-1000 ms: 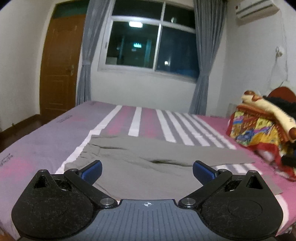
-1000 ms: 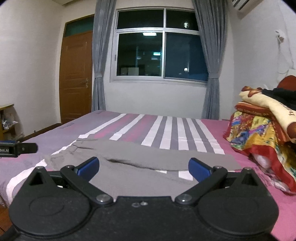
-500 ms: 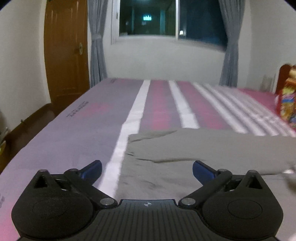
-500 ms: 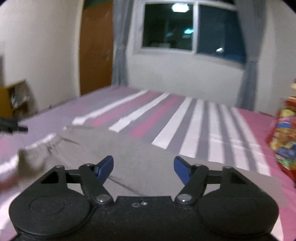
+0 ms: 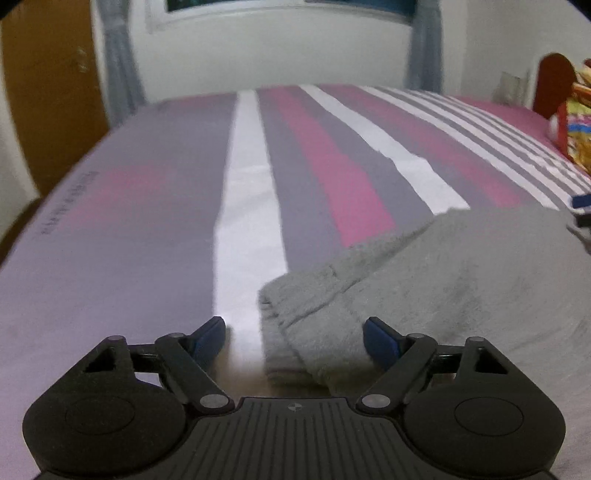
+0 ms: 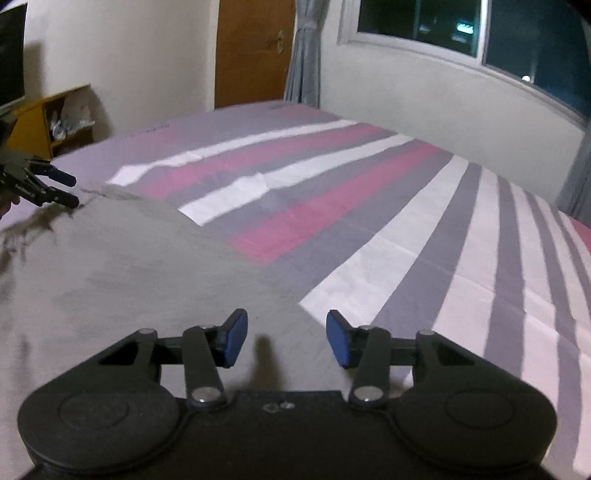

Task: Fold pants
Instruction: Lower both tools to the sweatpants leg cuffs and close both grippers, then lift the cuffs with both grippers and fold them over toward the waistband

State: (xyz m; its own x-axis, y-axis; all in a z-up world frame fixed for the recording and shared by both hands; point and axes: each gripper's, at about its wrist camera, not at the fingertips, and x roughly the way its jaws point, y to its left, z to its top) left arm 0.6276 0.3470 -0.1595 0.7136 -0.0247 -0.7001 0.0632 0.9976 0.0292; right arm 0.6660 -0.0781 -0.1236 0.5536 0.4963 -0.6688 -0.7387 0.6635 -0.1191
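Observation:
Grey pants (image 5: 443, 280) lie flat on the striped bed sheet (image 5: 251, 206). My left gripper (image 5: 293, 336) hovers low over their near corner, where a folded waistband edge (image 5: 291, 317) lies between the jaws. The jaws are closing, and the pads do not touch the cloth. My right gripper (image 6: 287, 338) is low over the far edge of the pants (image 6: 129, 273); its jaws are also closing, with the cloth edge below the gap and nothing pinched. Each gripper shows in the other's view: the right gripper (image 5: 580, 210) at the right edge, the left gripper (image 6: 51, 184) at the left.
A wooden door (image 6: 251, 51) and grey curtain (image 6: 304, 55) stand behind the bed, under a window (image 6: 461, 26). Colourful bedding (image 5: 576, 125) and a headboard (image 5: 554, 81) are at the bed's right end. A yellow shelf (image 6: 55, 122) stands beside the bed.
Both grippers have dropped toward the bed and come close over the pants, the left at the waistband corner, the right at the far edge. Both pairs of jaws have narrowed.

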